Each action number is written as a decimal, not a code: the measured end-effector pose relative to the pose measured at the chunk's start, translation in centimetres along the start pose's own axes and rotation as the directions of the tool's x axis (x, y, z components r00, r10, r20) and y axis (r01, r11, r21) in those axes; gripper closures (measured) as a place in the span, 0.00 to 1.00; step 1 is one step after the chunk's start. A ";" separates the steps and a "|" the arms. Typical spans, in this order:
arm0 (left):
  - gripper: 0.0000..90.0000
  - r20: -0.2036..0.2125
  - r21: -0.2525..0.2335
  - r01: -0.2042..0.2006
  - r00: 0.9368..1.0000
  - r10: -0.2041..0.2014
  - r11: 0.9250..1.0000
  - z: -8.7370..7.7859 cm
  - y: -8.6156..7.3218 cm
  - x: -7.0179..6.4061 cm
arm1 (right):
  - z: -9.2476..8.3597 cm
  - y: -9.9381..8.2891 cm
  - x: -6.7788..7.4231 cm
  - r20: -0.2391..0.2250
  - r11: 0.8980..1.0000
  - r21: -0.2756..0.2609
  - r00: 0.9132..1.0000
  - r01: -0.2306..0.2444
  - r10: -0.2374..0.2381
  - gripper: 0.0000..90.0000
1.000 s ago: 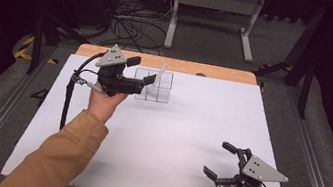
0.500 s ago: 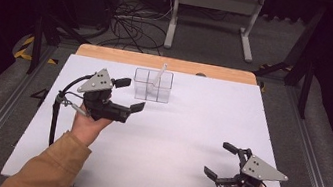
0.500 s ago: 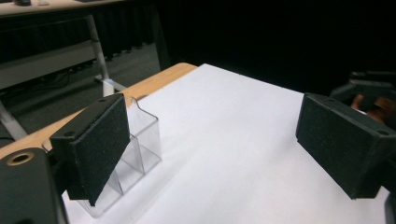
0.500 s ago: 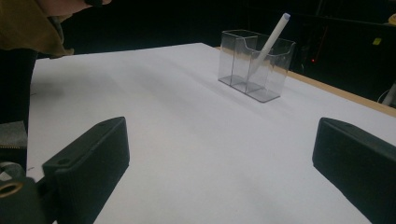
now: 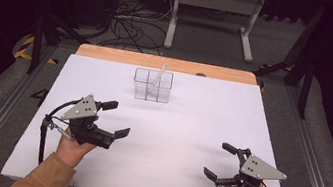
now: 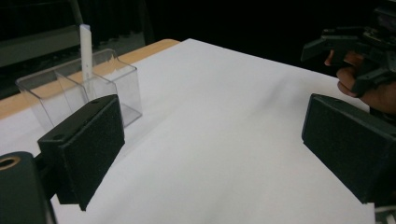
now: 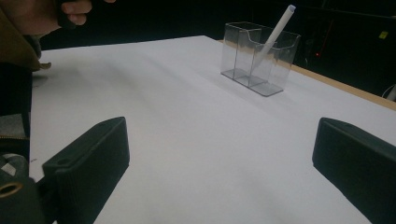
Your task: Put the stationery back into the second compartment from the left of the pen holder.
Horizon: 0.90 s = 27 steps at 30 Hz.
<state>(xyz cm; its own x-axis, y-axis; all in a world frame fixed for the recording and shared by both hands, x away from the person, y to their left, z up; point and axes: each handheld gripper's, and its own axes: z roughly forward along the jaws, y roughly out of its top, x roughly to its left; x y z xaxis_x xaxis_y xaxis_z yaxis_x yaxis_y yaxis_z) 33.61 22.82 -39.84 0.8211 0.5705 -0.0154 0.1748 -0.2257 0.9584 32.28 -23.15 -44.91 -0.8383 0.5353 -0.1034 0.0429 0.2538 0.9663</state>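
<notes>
The white stick (image 5: 159,75) already stands tilted inside the clear holder (image 5: 151,91) at the far side of the table, so the placing seems done. The left gripper (image 5: 117,119), whose jaws have just been opening, is released and empty, and the right gripper (image 5: 220,159) is also spread apart with nothing between

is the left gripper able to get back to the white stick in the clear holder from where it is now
Probably yes: the left gripper is open and empty, and only bare white table lies between it and the white stick, which leans out of the clear holder.

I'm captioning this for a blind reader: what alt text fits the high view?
A white pen leans in a clear two-compartment holder at the far side of a white table. Nearer, the left claw and right claw are open and empty.
</notes>
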 end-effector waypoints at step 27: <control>0.03 -0.028 0.074 0.087 0.996 -0.085 0.993 -2.0 -8.1 -1.0 | 0.3 -0.4 0.0 -0.006 0.999 0.037 1.000 -0.022 0.022 0.03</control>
<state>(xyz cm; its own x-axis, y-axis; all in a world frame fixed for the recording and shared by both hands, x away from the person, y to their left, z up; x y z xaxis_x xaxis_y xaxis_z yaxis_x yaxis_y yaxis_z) 30.28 25.67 -47.04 0.7880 0.6092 -0.0892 0.2854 -0.2332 0.9296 32.45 -22.99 -45.37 -0.8402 0.5362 -0.0808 0.0812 0.2716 0.9590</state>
